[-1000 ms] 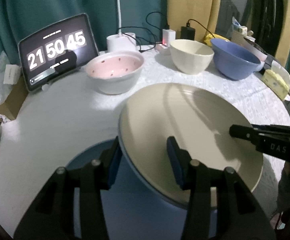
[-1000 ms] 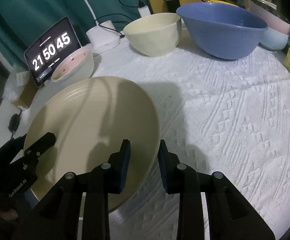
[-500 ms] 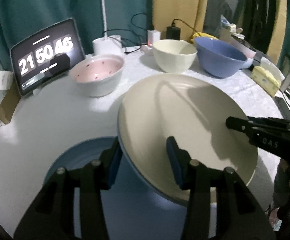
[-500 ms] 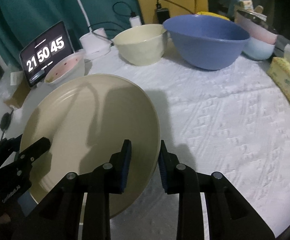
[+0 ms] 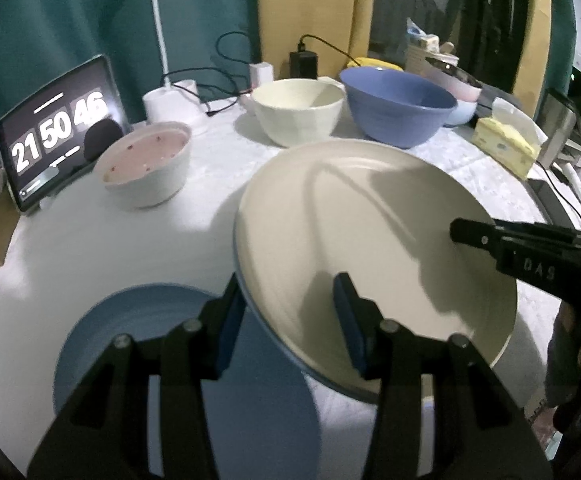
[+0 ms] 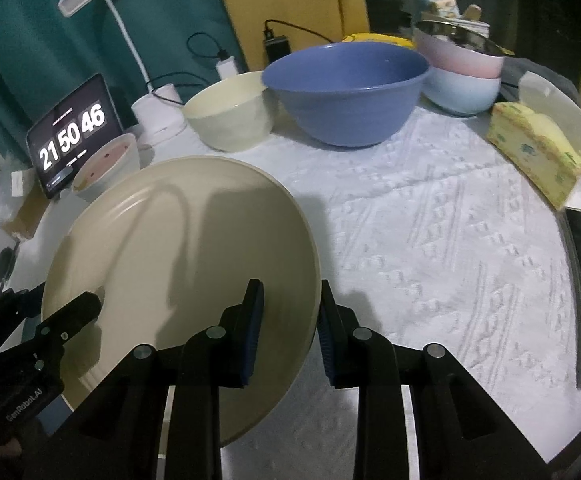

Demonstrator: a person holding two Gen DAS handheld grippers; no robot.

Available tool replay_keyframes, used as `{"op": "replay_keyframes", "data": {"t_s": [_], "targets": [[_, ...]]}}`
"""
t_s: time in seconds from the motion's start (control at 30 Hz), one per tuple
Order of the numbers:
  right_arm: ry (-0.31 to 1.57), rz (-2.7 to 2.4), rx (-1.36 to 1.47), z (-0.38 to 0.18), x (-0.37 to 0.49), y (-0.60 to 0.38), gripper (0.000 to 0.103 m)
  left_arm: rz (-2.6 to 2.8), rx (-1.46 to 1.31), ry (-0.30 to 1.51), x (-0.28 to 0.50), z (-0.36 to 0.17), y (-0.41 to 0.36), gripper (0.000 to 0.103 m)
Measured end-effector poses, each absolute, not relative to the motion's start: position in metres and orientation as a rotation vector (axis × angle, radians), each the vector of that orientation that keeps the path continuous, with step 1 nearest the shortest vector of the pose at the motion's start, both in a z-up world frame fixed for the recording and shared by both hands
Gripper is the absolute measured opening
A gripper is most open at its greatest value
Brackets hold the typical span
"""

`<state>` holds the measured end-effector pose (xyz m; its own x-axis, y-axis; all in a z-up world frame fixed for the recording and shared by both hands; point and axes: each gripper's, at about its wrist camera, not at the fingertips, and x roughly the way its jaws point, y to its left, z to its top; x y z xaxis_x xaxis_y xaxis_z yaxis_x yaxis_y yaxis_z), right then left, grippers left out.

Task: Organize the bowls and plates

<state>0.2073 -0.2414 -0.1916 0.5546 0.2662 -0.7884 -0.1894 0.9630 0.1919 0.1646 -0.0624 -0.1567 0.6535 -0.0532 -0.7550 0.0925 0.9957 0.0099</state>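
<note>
Centrally, a broad cream plate [image 5: 370,248] with a smooth glazed face and a blue underside was held tilted above the white textured tablecloth [image 6: 450,240], gripped at opposite rims by both tools. Left of the plate and lower, a round blue plate [image 5: 150,344] lay flat on the cloth, partly under the raised one. Beyond the plate stood three bowls in a rough row: a pink-lined speckled bowl [image 5: 146,164] to its far left, a cream bowl [image 5: 298,112] straight behind, and a large blue bowl [image 6: 346,92] behind and to the right, with stacked pink and pale-blue bowls [image 6: 462,72] further right. A tablet clock [image 5: 58,128] leaned behind the speckled bowl, and a yellow sponge-like block [image 6: 538,152] sat well right of the plate. The left gripper [image 5: 290,312] had its jaws partly open, astride the plate's near-left rim, one blue pad above and one below. The right gripper [image 6: 288,320] had its jaws narrowly parted, clamping the plate's right edge between the pads.
</note>
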Motion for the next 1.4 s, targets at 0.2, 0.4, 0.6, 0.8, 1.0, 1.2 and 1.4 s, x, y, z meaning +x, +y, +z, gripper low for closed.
{"op": "replay_keyframes", "data": {"t_s": [0.2,0.4,0.6,0.8,1.0,1.2,1.4], "targets": [[0.936,0.234,0.104,-0.192,0.207,-0.262,0.028,-0.119,0.064,0.872,0.17,-0.159,-0.082,0.046],[0.939,0.215,0.121,-0.197,0.208,-0.279,0.028,-0.141,0.07,0.913,0.179,-0.169,-0.094,0.046],[0.96,0.195,0.137,-0.201,0.208,-0.285,0.029,-0.144,0.065,0.988,0.188,-0.185,-0.098,0.047],[0.926,0.19,0.135,-0.192,0.206,-0.284,0.029,-0.115,0.045,0.988,0.189,-0.184,-0.089,0.048],[0.925,0.173,0.124,-0.189,0.207,-0.28,0.029,-0.097,0.036,0.946,0.182,-0.174,-0.081,0.049],[0.895,0.133,0.102,-0.179,0.2,-0.281,0.029,-0.09,0.02,0.9,0.174,-0.163,-0.074,0.049],[0.872,0.131,0.087,-0.17,0.192,-0.276,0.029,-0.086,0.008,0.86,0.163,-0.154,-0.066,0.049]]}}
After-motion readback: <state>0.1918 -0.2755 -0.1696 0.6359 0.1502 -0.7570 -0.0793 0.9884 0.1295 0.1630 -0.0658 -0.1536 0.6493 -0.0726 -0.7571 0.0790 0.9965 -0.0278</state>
